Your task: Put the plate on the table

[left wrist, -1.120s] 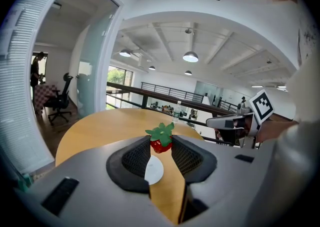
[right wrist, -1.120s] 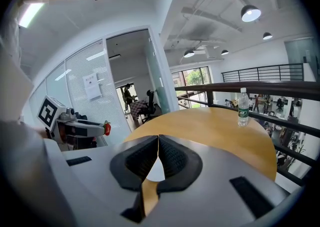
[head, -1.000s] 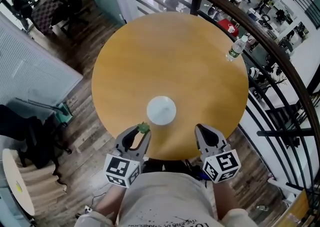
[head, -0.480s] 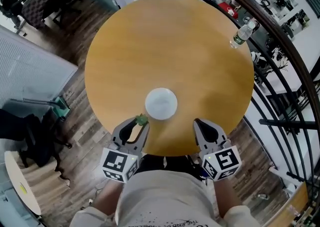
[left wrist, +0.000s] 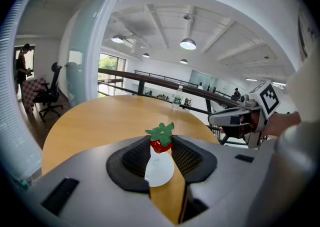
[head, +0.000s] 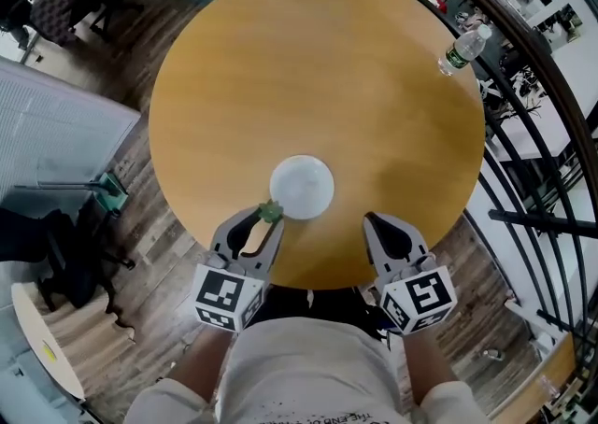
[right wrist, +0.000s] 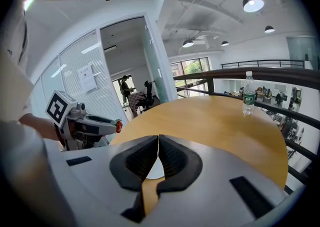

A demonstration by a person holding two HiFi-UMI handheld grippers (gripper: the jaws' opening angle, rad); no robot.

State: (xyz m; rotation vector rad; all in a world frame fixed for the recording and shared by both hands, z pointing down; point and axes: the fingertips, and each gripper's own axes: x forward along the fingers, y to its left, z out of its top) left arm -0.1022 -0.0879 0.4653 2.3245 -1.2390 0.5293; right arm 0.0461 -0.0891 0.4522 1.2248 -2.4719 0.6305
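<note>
While the white plate (head: 302,187) is already sitting on the round wooden table (head: 374,86), the left gripper (head: 264,219) is pinching a toy strawberry (left wrist: 161,141), best lowered gently over the plate's middle, with the right gripper (head: 372,220) pressed together, empty.

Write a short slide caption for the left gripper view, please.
Left tongs hold a strawberry; a white plate lies ahead on the round wooden table.

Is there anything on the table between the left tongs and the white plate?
Nothing visible. The left tongs, shut on a toy strawberry, are beside the near rim of the plate, with only bare table between. The bottle stands far off at the table's edge.
</note>
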